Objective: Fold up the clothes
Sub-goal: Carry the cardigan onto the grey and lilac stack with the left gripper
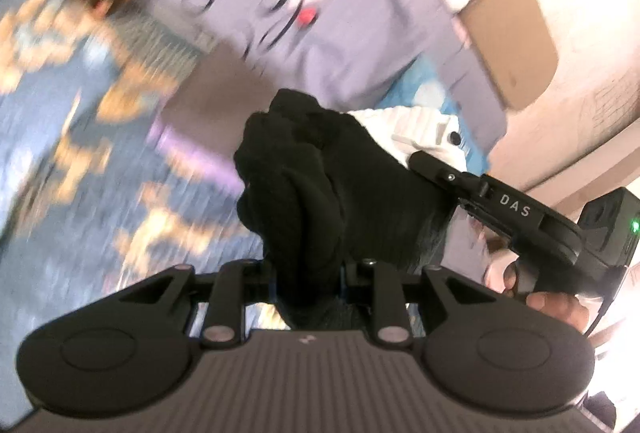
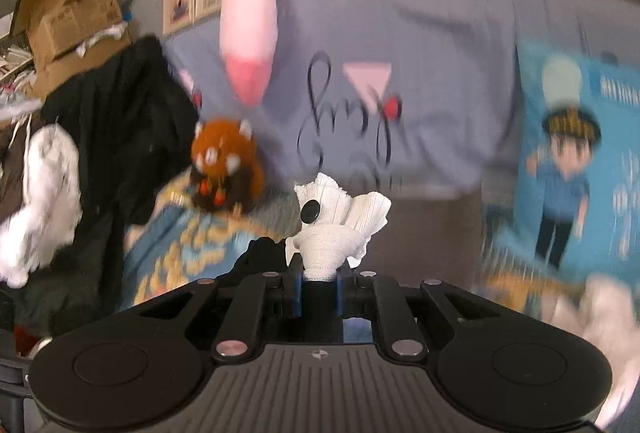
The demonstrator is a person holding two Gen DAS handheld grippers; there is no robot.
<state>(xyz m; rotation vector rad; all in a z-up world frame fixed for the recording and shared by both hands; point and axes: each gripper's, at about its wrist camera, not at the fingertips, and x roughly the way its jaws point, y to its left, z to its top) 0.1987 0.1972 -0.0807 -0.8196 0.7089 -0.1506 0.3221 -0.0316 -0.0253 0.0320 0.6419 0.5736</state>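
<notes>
Setting: a bed or sofa with a blue-and-yellow patterned blanket (image 1: pixel 72 137); a grey sweatshirt (image 2: pixel 420 81) with dark script lies spread behind the work area, blurred in both views
Garment: one piece with a black part (image 1: pixel 320 169) and a white ribbed part (image 2: pixel 344 217) carrying a dark button (image 2: pixel 310 211); it is lifted off the blanket and bunched between the two grippers
Key relation: the garment spans from one gripper to the other, so its long axis runs across the gap between them; the black end is at the left side, the white end at the right
Left gripper (image 1: pixel 310 273): clenched on the black cloth, which fills the space between its fingers and rises straight ahead of the camera
Right gripper (image 2: pixel 318 283): clamped on the gathered white ribbed cloth, blue pads pressing both sides of the bundle
Spacing of grippers: close together; in the left wrist view the right gripper (image 1: pixel 432 157) sits just beyond and to the right of the black cloth
Nearer hand: neither, both hold the garment already
Pose: both grippers point forward and slightly up toward the sweatshirt; blur suggests motion
Judged next move: draw the grippers apart along the garment's long axis to open it out before laying it flat
Risk: thick bunching may slip from the pads under tension
</notes>
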